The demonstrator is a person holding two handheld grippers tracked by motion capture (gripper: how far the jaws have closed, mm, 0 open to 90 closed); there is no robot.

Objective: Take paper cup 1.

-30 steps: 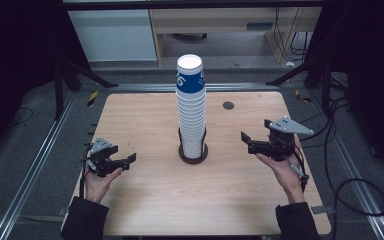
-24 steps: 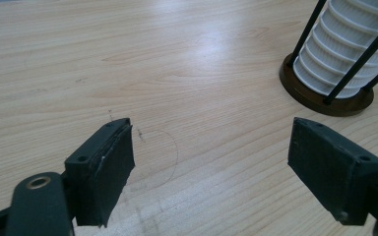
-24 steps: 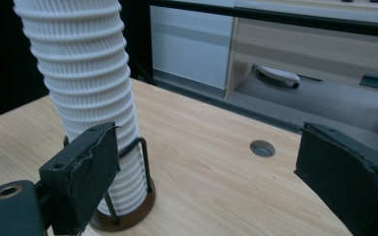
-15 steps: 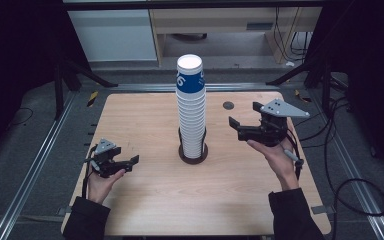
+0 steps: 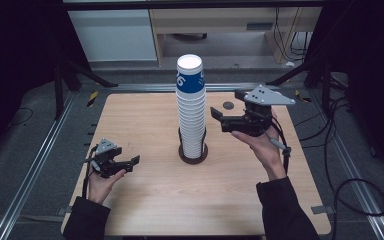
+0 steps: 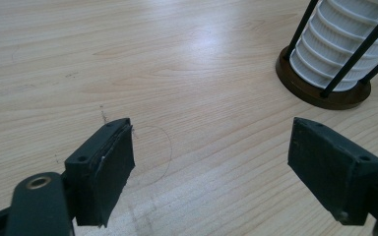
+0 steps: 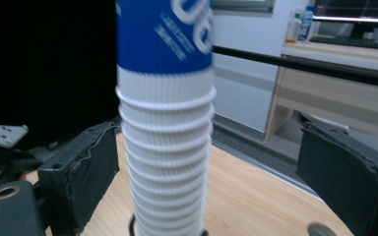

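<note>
A tall stack of white ribbed paper cups [image 5: 191, 117] stands at the table's centre in a black wire holder with a round brown base [image 5: 193, 156]; the top cup [image 5: 190, 80] is blue. My right gripper [image 5: 219, 119] is held up in the air just right of the stack, pointing at its upper half. Its jaws are open and have just been opening a little wider. In the right gripper view the stack [image 7: 167, 162] rises between the two pads [image 7: 86, 172] without touching them. My left gripper [image 5: 129, 163] rests low at the front left, open and empty, with the holder base [image 6: 320, 93] ahead of it.
A small dark disc [image 5: 228, 105] lies on the wooden table [image 5: 145, 125] behind the right gripper. Metal rails run along the floor on both sides. A white cabinet [image 5: 112, 35] and a desk stand beyond the far edge. Cables trail at the right.
The right hand has lifted its gripper and carried it left and away from the person, up beside the cup stack. The left hand has stayed put.
</note>
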